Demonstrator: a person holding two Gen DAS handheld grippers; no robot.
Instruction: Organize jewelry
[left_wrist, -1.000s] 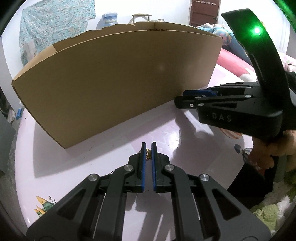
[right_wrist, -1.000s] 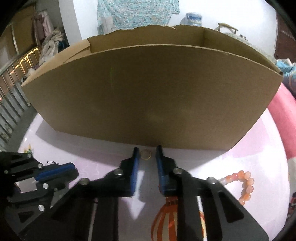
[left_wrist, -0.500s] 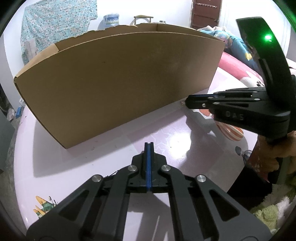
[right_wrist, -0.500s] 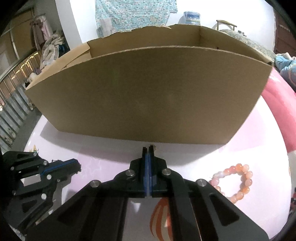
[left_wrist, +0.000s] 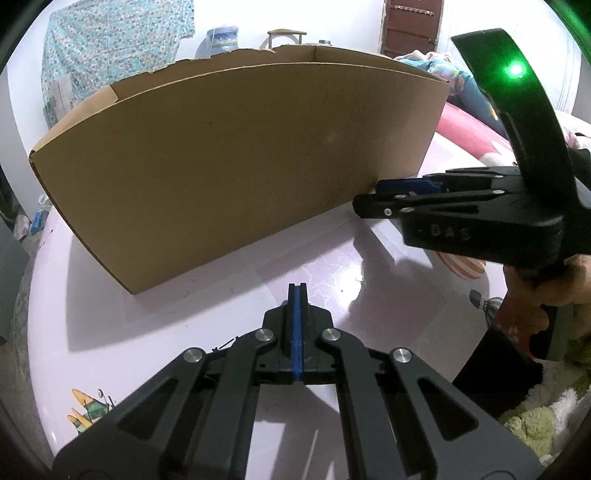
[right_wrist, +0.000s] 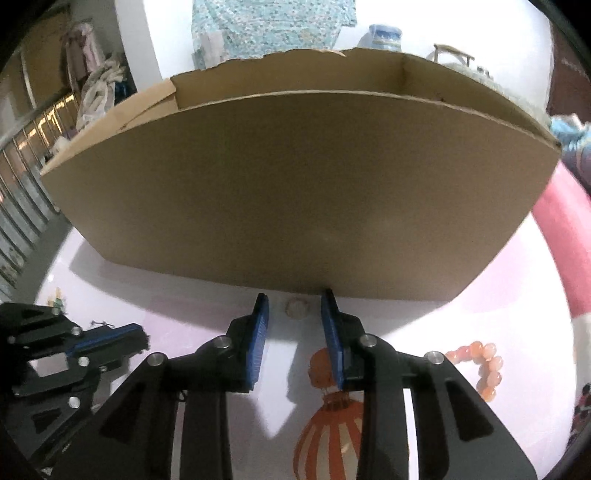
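Observation:
A big open cardboard box (left_wrist: 236, 162) stands on a glossy pink table (left_wrist: 184, 317); it also shows in the right wrist view (right_wrist: 295, 192). My right gripper (right_wrist: 294, 306) is open, its jaws on either side of a small pale ring (right_wrist: 296, 307) lying on the table right at the foot of the box. An orange bead bracelet (right_wrist: 484, 365) lies to its right. My left gripper (left_wrist: 297, 291) is shut; nothing shows between its pads. A thin dark chain (left_wrist: 225, 344) peeks out beside its left finger. The right gripper (left_wrist: 384, 201) shows side-on in the left wrist view.
The table carries printed pictures: an orange striped balloon (right_wrist: 328, 432) and a small green figure (left_wrist: 90, 408). A pink cushion (right_wrist: 565, 251) lies at the right. A patterned cloth (left_wrist: 110, 55) and a water jug (left_wrist: 221, 38) stand behind the box.
My right gripper, shut half a second ago, has opened and now straddles the ring on the table. My left gripper closed a second ago and has stayed shut.

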